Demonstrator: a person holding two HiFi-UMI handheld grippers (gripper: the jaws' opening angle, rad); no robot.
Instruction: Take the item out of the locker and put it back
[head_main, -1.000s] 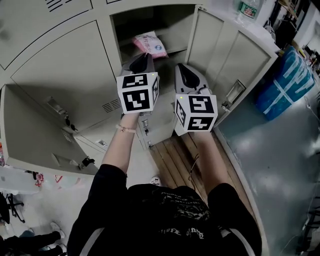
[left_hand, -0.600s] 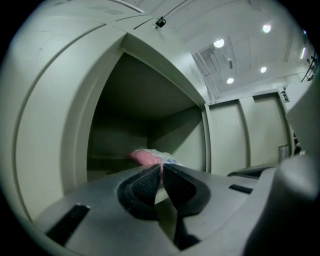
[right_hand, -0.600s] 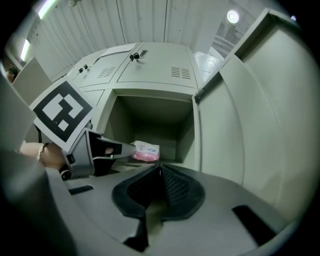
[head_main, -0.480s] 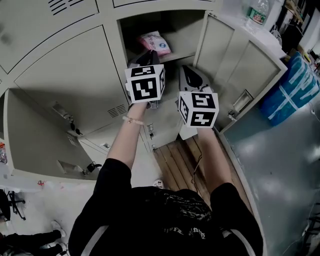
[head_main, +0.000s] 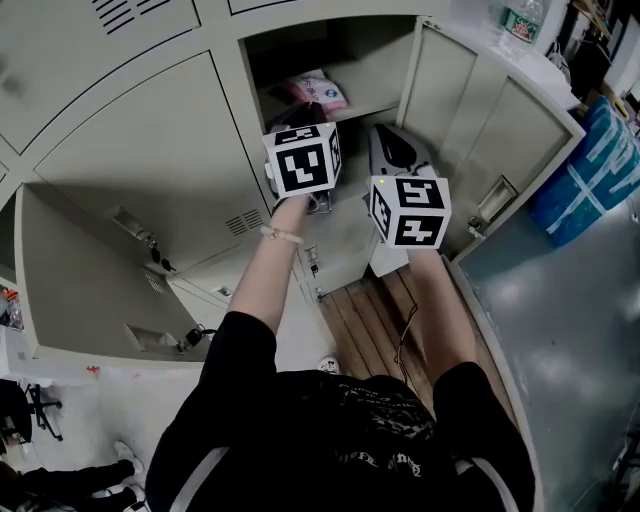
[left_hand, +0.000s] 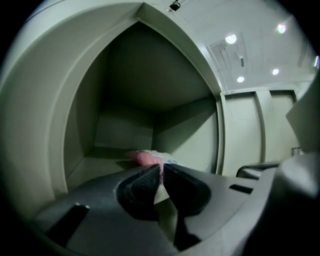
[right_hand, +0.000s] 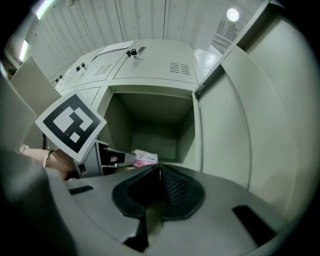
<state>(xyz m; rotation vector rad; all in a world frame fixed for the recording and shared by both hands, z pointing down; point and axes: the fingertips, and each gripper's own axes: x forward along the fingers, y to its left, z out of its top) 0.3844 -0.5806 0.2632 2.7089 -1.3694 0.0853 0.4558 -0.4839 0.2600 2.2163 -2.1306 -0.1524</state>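
Fingers (right_hand: 175, 189) of right gripper (right_hand: 160, 174) together before locker (right_hand: 150, 106) (pink packet (right_hand: 145, 158) inside)

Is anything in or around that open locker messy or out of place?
Nothing stands out. The pink packet lies alone on the floor of the open locker, near the front, and nothing looks spilled or damaged. The locker's door hangs wide open to the right.

Pink packet (head_main: 322, 92); beige locker (head_main: 130, 140); gripper cubes (head_main: 303, 160) black-white square markers; blue bag (head_main: 595, 170), white stripes.
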